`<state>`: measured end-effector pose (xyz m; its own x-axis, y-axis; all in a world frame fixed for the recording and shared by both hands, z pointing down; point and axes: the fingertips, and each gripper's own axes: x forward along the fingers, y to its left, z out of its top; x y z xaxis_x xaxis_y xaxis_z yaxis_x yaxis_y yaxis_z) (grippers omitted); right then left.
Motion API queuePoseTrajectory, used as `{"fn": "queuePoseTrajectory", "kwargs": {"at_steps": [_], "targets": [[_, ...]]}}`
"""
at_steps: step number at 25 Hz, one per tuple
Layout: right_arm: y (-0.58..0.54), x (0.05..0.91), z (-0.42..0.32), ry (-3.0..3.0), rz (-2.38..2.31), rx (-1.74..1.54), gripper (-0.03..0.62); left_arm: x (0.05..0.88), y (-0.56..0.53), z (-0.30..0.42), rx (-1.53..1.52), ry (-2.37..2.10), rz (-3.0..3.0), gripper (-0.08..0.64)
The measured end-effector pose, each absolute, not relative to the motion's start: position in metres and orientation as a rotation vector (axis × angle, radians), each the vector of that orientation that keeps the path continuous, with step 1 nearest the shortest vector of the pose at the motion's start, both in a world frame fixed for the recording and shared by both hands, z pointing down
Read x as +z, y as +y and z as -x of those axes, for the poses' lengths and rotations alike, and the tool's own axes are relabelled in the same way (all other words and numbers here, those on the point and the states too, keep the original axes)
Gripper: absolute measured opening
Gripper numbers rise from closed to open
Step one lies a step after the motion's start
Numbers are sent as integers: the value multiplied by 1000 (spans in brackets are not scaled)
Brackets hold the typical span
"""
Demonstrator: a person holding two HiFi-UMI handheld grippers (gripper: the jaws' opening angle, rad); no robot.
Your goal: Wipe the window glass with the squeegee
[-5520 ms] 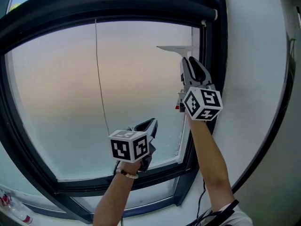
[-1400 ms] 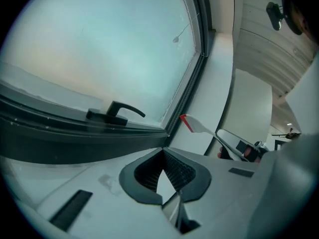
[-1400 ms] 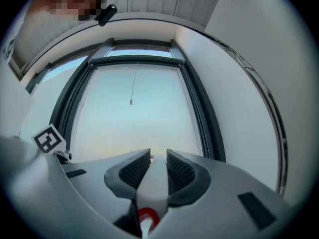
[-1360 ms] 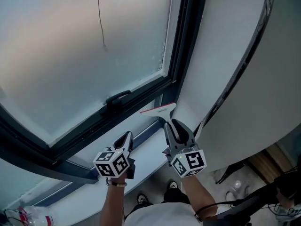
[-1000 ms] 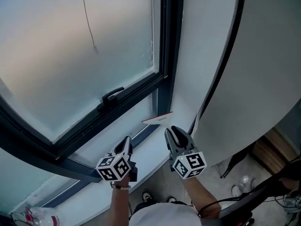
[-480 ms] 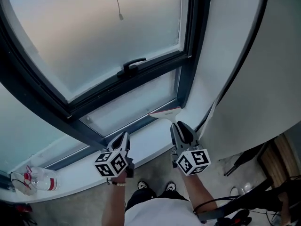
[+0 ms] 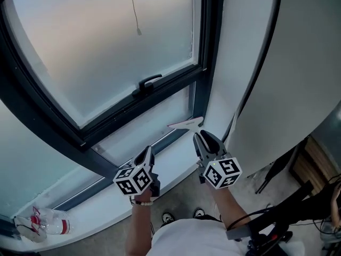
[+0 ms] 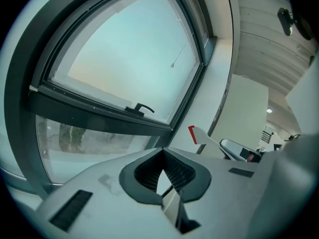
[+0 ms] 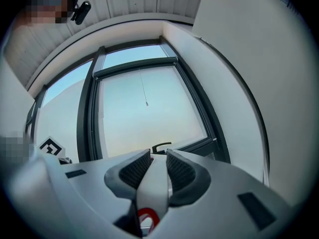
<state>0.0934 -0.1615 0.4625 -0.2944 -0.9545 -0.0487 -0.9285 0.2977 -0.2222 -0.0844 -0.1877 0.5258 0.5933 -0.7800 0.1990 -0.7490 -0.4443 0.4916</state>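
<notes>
The white squeegee [image 7: 186,124] with a red-edged blade is off the frosted window glass [image 7: 101,47], low down in front of the small lower pane [image 7: 144,129] and over the sill. My right gripper [image 7: 200,137] is shut on its white handle [image 9: 152,183], which fills the gap between the pads. My left gripper [image 7: 148,152] hovers to its left above the sill, shut with nothing in it. In the left gripper view the squeegee blade [image 8: 197,133] shows to the right. The dark window handle [image 7: 146,84] sits on the lower frame bar.
A thin pull cord [image 7: 135,9] hangs in front of the glass. A crumpled plastic bottle [image 7: 42,223] lies on the white sill [image 7: 101,207] at the far left. A white wall panel [image 7: 250,63] stands to the right, with dark cables and furniture legs [image 7: 277,196] on the floor.
The squeegee has come down from the top right of the glass to sill height. Over the last half second both grippers stay low and shift slightly; the grip is unchanged.
</notes>
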Motion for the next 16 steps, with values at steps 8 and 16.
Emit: {"fn": "queuePoseTrajectory", "kwargs": {"at_steps": [8, 16], "targets": [[-164, 458, -80, 2387, 1764, -179, 92, 525, -195, 88, -69, -1169, -2308, 0], [-160, 452, -70, 2413, 1760, -123, 92, 518, -197, 80, -104, -1102, -2323, 0]]}}
